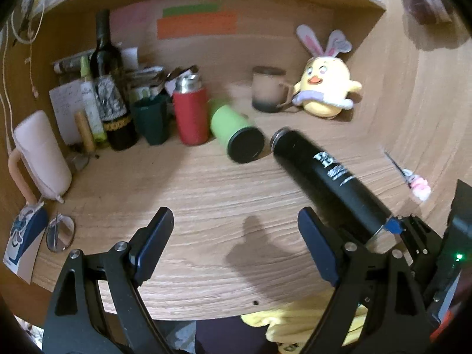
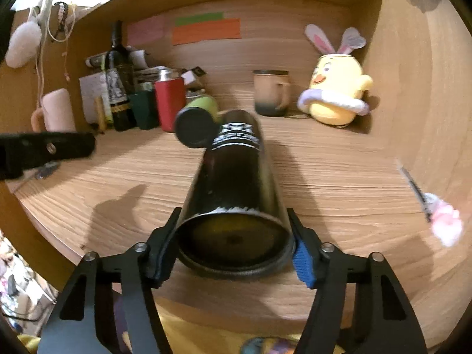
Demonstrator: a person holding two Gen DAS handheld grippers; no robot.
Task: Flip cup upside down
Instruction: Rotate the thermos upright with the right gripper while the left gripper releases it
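Your right claw is clamped on the open end of the black cup, which lies almost level above the wooden desk, its closed end pointing at the green cup lying on its side. Your left claw gapes wide and holds nothing, low over the desk beside it.

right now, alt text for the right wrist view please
The right gripper clamps a tall black cylindrical cup by its open rim, pointing away over a wooden desk. Behind it lies a tipped green tumbler; a yellow chick plush sits at back right.
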